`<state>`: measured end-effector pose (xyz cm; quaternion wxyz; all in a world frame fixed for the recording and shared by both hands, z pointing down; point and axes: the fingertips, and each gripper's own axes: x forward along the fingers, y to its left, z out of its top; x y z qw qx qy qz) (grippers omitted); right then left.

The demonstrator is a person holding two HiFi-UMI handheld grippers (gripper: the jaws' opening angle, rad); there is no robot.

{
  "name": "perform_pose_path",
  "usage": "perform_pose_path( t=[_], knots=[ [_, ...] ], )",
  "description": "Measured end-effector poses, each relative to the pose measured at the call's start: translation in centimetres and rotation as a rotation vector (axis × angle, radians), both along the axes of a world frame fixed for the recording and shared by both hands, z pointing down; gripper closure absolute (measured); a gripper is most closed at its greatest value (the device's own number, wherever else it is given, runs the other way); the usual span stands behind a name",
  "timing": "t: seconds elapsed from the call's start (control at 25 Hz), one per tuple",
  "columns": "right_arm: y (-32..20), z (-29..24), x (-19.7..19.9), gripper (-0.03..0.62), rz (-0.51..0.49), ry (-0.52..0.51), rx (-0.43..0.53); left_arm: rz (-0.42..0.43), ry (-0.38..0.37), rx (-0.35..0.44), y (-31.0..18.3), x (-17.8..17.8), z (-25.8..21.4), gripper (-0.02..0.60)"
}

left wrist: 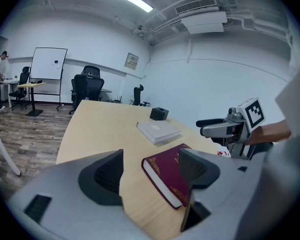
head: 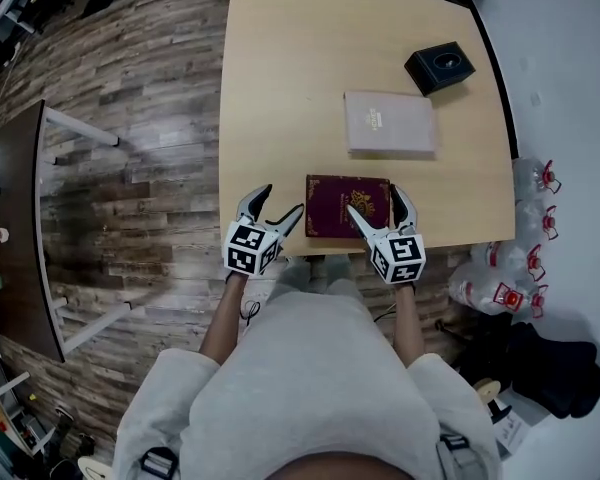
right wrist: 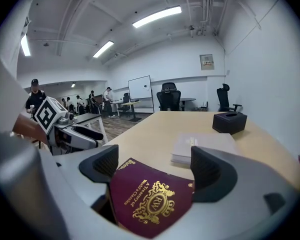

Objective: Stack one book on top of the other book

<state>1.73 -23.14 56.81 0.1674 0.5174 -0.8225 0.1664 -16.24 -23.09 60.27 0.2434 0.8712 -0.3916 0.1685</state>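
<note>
When taken from largest down, first a pale wooden table (head: 280, 88), stretching away ahead of the left hand-held gripper (head: 277, 211) and the right hand-held gripper (head: 378, 208). Carries two books and a small box, all on the side ahead of the right hand-held gripper.

Next, a pale grey book (head: 388, 122). Lies flat and closed, well ahead of the right hand-held gripper, with nothing on top of it.

Then a maroon book (head: 340, 193) with gold ornament on the cover. Lies flat and closed at the table's near edge, between the two hand-held grippers and nearer the right one. Not stacked; kept from the pale grey book by a strip of bare table.

Right hand-held gripper: jaws spread wide, gripping nothing. Straddles the maroon book's right edge close to its near corner, with the left jaw over the cover and the right jaw just outside the edge. Impossible to tell whether either jaw touches the book.

Left hand-held gripper: jaws likewise wide apart, nothing clamped. Sits just to the left of the maroon book, with the right jaw just beside the book's left edge and the left jaw over bare table.

Smallest, a black box (head: 439, 67) with an opening in its top. Stands far ahead of the right hand-held gripper, beyond the pale grey book and a little to the right.
</note>
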Motion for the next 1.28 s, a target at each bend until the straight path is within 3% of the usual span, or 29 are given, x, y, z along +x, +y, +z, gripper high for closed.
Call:
perform_pose_path(
  t=[0.56, 0.92, 1.28],
  knots=[
    [-0.3, 2.8, 4.3, 0.153, -0.038, -0.035, -0.081, -0.03, -0.031, -0.06, -0.1, 4.1, 1.7, 0.224],
    [-0.1, 5.3, 4.8, 0.151, -0.083, -0.082, -0.147, -0.06, -0.06, -0.119, 0.7, 5.0, 3.9, 0.224],
    [0.7, 9.4, 4.5, 0.149, -0.098, -0.108, -0.254, -0.086, -0.038, -0.189, 1.4, 5.6, 6.3, 0.222]
  ],
)
